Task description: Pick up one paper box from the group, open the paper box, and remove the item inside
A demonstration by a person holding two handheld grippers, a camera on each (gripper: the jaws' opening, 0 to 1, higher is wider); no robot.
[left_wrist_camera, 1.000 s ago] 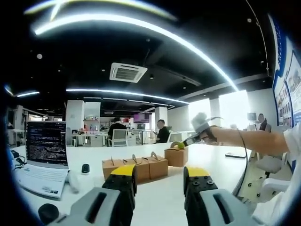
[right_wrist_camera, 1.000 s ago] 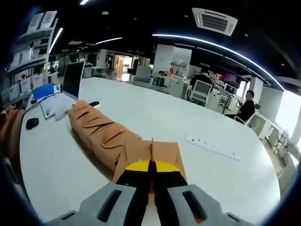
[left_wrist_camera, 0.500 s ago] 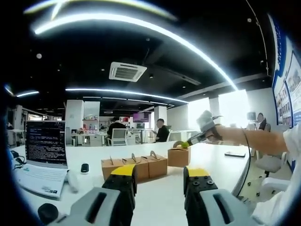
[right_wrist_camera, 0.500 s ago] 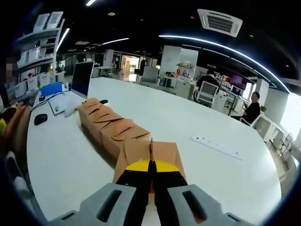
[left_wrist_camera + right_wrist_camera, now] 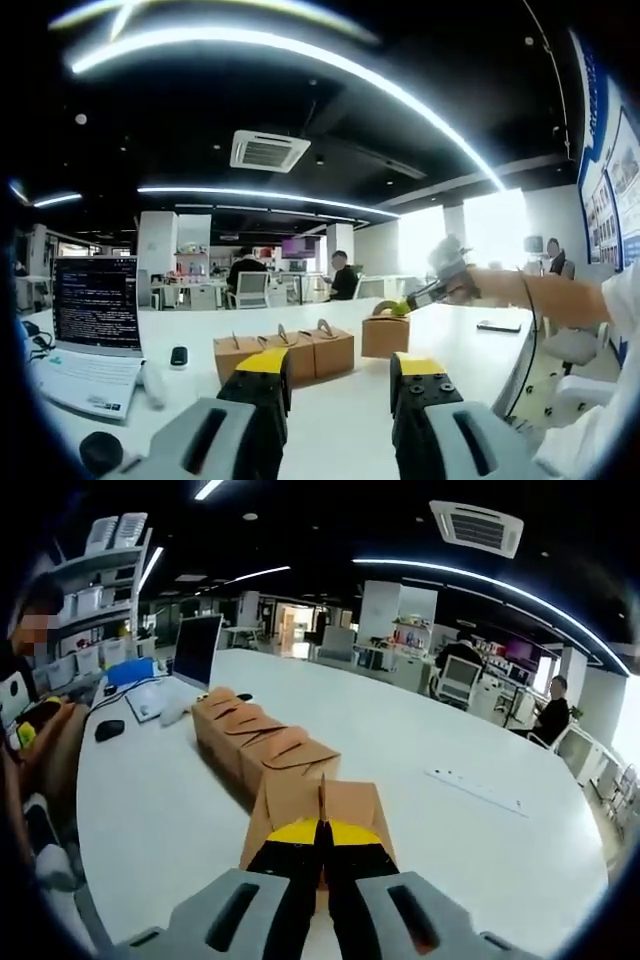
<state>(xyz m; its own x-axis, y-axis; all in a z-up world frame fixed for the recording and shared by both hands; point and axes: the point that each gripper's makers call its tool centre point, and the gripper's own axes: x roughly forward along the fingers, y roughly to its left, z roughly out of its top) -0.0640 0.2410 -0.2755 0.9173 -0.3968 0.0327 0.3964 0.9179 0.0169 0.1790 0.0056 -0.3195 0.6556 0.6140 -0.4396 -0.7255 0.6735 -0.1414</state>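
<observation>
White desk (image 5: 330, 425) holds an open laptop (image 5: 95, 330) at far left, then a row of three brown paper boxes (image 5: 285, 352). Left gripper (image 5: 340, 385) hovers near them, jaws released. Further right, the right gripper (image 5: 432, 290) lifts a fourth paper box (image 5: 385, 335) off the desk. In the right gripper view, its jaws (image 5: 322, 855) are clenched on that box's upright handle tab.
</observation>
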